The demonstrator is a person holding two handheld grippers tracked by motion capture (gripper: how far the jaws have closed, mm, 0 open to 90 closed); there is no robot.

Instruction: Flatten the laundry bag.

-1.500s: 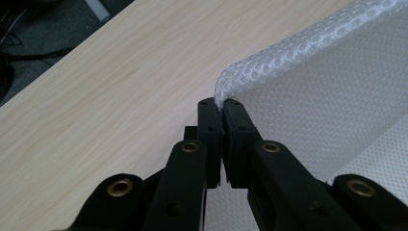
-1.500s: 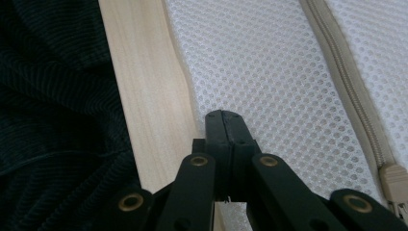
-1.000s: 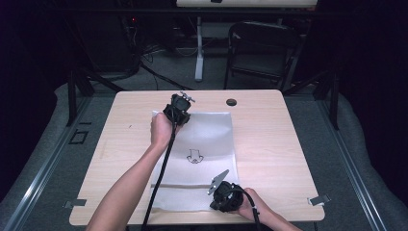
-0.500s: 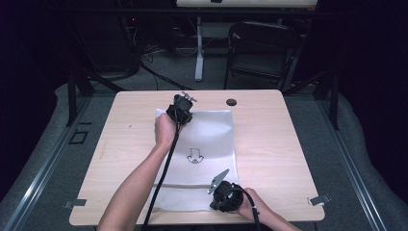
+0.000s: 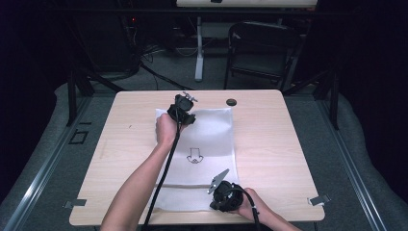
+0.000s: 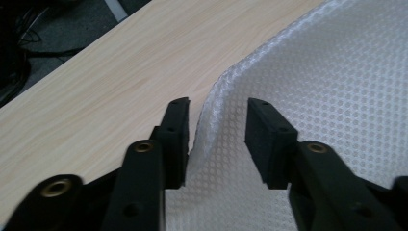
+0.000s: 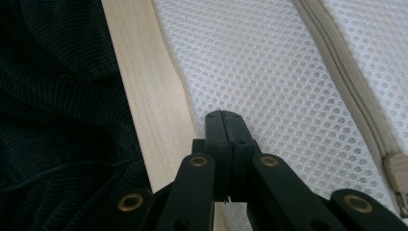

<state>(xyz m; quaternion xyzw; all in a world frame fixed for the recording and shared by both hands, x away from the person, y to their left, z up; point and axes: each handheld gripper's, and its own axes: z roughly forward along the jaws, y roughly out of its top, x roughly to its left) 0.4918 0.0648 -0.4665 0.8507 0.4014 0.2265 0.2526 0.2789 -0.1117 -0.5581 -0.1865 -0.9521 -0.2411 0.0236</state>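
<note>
1. One white mesh bag lies flat on the desk.
2. One arrow mark is printed on the bag.
3. One beige zipper runs along the bag, with one zipper pull at its end.
4. Two hand-held grippers: the left hand-held gripper at the bag's far corner, the right hand-held gripper at its near edge.
5. One small dark round disc sits near the desk's far edge.
6. One desk carries all of it.
7. One dark chair stands on the floor behind the desk.
</note>
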